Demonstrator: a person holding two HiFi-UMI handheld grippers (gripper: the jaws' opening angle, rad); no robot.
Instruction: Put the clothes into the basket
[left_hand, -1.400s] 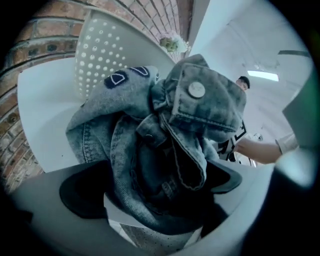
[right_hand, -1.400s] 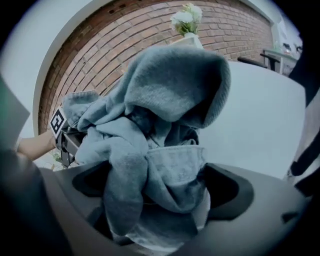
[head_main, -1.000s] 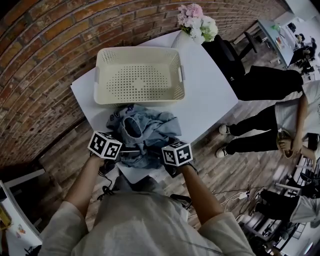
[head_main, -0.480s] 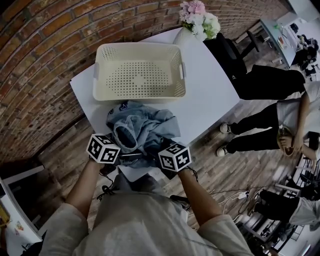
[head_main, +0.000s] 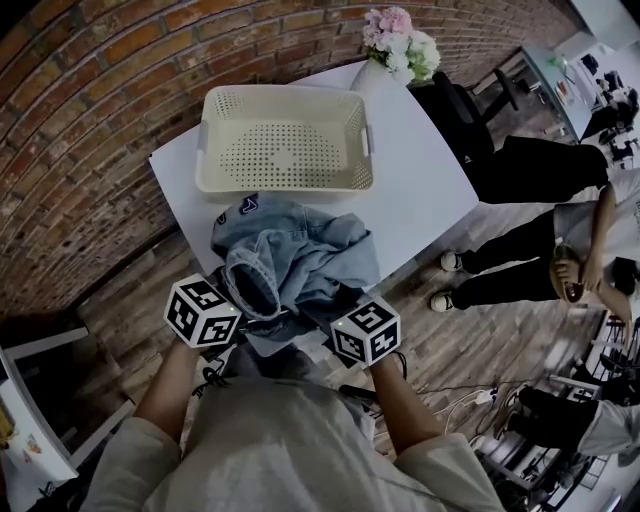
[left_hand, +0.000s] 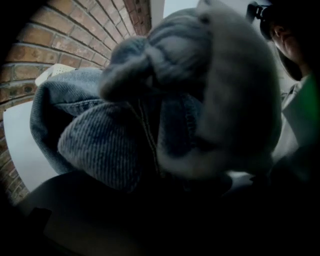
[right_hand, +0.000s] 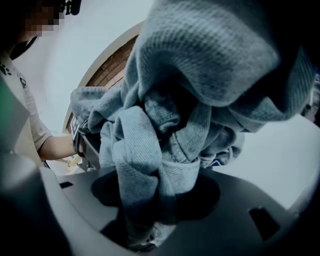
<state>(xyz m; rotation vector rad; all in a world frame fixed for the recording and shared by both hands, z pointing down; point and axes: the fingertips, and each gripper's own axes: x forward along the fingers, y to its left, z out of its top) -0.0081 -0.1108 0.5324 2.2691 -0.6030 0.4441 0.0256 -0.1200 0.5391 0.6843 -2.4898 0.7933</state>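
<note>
So the cream perforated plastic basket (head_main: 285, 178) sits on the far half of the white rectangular table (head_main: 420, 190), on the red brick wall (head_main: 90, 120) side. The crumpled blue-grey denim clothes (head_main: 300, 260) are right in front of it, over the near edge. The pink-and-white flower bouquet (head_main: 400, 45) is at the far right corner, with the black office chair (head_main: 450, 105) just beside it.

Blue garment (head_main: 300, 255) on white table (head_main: 420, 190), left gripper (head_main: 236, 320), right gripper (head_main: 334, 318) at its near edge, cream basket (head_main: 285, 181) beyond
</note>
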